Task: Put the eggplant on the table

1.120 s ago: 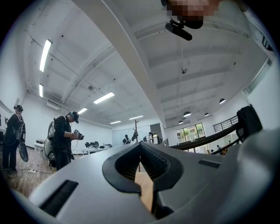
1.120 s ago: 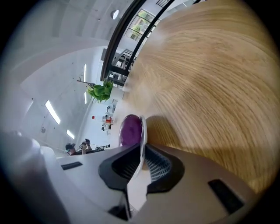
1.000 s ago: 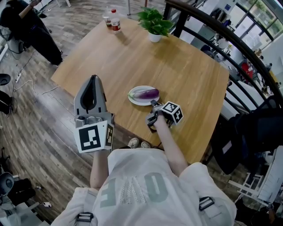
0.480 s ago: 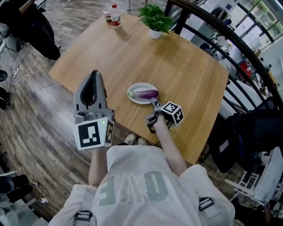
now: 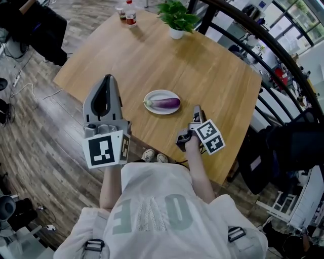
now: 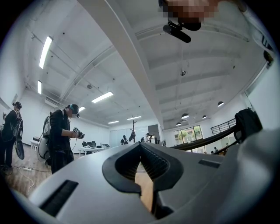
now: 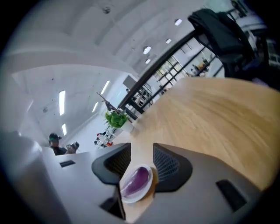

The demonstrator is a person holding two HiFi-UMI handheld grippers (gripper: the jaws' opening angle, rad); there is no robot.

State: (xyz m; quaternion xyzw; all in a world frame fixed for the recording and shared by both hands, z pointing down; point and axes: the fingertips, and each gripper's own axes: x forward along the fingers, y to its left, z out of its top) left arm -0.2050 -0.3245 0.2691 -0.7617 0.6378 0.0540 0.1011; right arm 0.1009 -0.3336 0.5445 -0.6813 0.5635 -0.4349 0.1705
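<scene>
eggplant [image 5: 165, 103]: purple, smooth and long, lying on the plate and not on the bare wood; I can't make out its stem end.
plate [image 5: 150, 97]: round, white, near the bench's near edge; in the right gripper view my own tool's body cuts off its lower rim.
right tool [image 5: 197, 110]: just right of the plate and clear of it; jaws apart and closing, with nothing between the ribbed dark pads [image 7: 165, 162].
left tool [image 5: 107, 80]: raised off the bench's left side, tips together, empty.
bench [image 5: 152, 55]: pale wood, grained.
far edge: potted plant [image 5: 175, 17] and bottles [image 5: 130, 14], labels unreadable.
right side: dark curved railing [image 5: 273, 55].
</scene>
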